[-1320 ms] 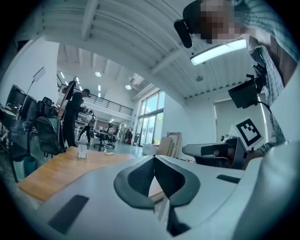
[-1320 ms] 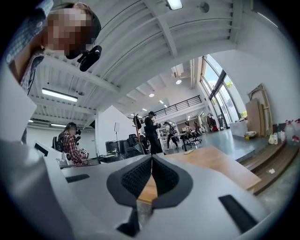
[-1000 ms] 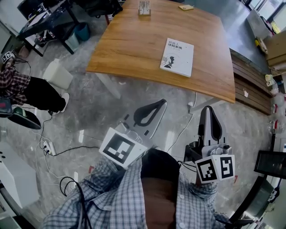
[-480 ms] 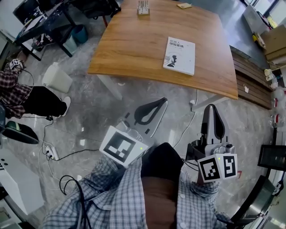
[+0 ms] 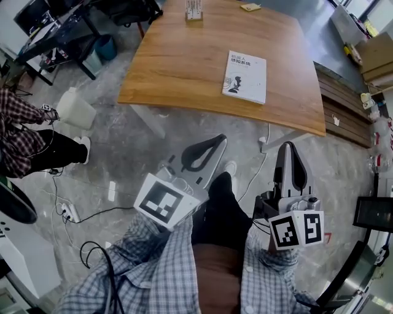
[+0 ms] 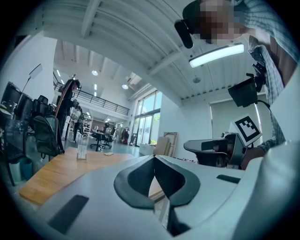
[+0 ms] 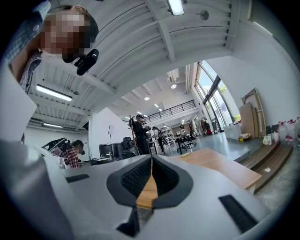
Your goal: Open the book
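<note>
A closed white book (image 5: 245,76) with a dark figure on its cover lies flat on the wooden table (image 5: 184,61), near the table's right front edge. My left gripper (image 5: 221,139) hangs over the floor well short of the table, jaws shut with nothing between them. My right gripper (image 5: 288,147) sits beside it, also short of the table, shut and empty. In the left gripper view the left gripper (image 6: 154,158) shows its tips meeting. In the right gripper view the right gripper (image 7: 151,157) has its tips touching, with the table (image 7: 220,166) beyond.
A small clear holder (image 5: 194,11) and a yellow item (image 5: 250,7) sit at the table's far edge. Cables (image 5: 92,211) and a power strip (image 5: 67,207) lie on the grey floor. A seated person (image 5: 31,141) is at left. Wooden steps (image 5: 347,122) run along the right.
Both grippers have held nearly still, jaws shut. My leg and shoe have stepped forward between them. The seated person at left has shifted.
</note>
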`<control>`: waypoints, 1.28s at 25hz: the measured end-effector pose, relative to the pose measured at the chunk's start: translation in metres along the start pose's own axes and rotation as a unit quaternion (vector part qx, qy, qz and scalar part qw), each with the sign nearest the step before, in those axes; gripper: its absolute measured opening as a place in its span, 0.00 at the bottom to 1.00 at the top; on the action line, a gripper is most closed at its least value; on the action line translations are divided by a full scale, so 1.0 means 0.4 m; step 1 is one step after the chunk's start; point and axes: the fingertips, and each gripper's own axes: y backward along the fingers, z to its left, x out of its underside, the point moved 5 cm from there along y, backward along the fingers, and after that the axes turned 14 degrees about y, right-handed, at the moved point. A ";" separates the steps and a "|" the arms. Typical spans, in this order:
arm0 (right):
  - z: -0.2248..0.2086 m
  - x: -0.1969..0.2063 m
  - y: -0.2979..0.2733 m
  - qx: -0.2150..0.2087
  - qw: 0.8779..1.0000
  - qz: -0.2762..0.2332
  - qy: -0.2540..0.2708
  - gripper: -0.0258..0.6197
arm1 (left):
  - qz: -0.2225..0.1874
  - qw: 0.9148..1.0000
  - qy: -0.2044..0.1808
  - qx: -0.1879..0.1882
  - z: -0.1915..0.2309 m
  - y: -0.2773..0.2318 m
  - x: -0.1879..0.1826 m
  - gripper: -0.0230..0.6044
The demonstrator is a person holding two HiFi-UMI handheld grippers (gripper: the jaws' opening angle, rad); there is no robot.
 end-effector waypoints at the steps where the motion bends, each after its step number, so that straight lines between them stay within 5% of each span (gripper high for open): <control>1: -0.002 -0.001 -0.011 -0.003 1.000 -0.002 0.004 0.07 | 0.001 1.000 -0.001 -0.002 0.006 -0.009 0.003 0.04; 7: -0.045 0.032 -0.093 -0.021 0.998 0.006 0.055 0.07 | 0.004 1.000 0.003 -0.009 0.039 -0.100 0.012 0.04; 19: -0.281 0.098 -0.338 -0.042 0.998 0.025 0.037 0.07 | 0.019 0.999 -0.006 -0.036 0.165 -0.409 0.007 0.04; 32: -0.499 0.208 -0.626 -0.128 0.987 0.090 0.024 0.07 | 0.047 0.992 0.024 -0.112 0.305 -0.710 0.019 0.04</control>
